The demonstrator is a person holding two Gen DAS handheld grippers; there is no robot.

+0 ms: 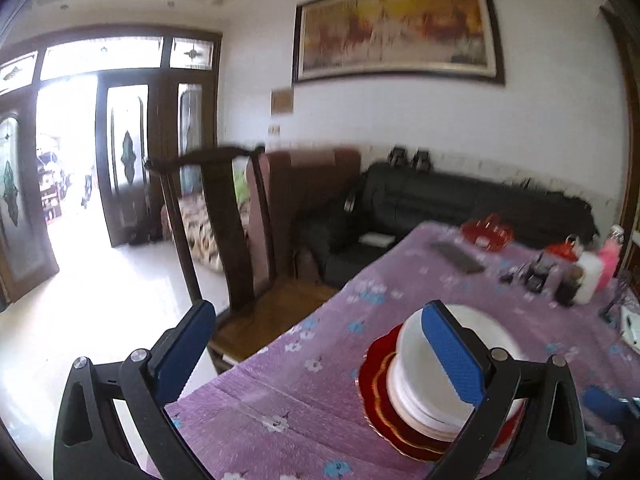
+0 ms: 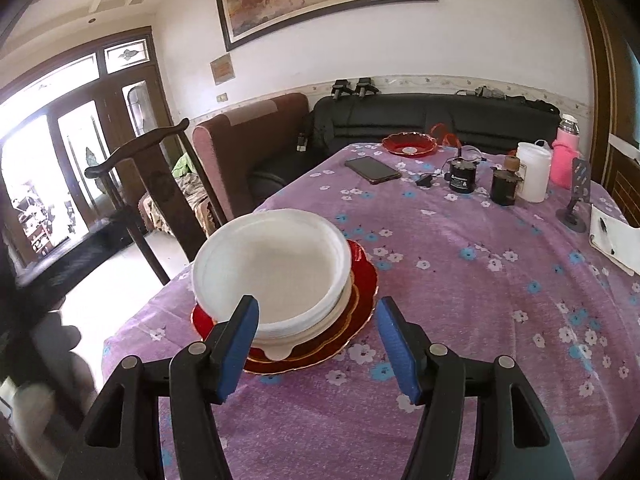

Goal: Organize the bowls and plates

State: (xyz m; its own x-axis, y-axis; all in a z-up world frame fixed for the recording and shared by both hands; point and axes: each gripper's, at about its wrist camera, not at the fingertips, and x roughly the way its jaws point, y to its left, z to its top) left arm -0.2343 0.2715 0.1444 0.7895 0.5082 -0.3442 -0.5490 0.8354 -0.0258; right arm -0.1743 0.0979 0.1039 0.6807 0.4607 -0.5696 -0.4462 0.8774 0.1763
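A stack of white bowls (image 2: 276, 268) sits on a red gold-rimmed plate (image 2: 360, 304) near the table's near-left corner; the stack also shows in the left wrist view (image 1: 416, 380), on the red plate (image 1: 376, 392). My right gripper (image 2: 316, 344) is open and empty, just in front of the stack, its left finger (image 2: 240, 344) by the bowls' near rim. My left gripper (image 1: 320, 356) is open wide and empty, held left of the stack, its right finger (image 1: 452, 352) in front of the bowls. A second red dish (image 2: 408, 144) sits at the far end.
The table has a purple flowered cloth (image 2: 460, 300). At its far end lie a phone (image 2: 372, 170), dark jars (image 2: 462, 176), a white jug (image 2: 532, 172), a pink bottle (image 2: 566, 156) and a notepad (image 2: 616, 240). A dark wooden chair (image 2: 152, 184) stands at the left edge.
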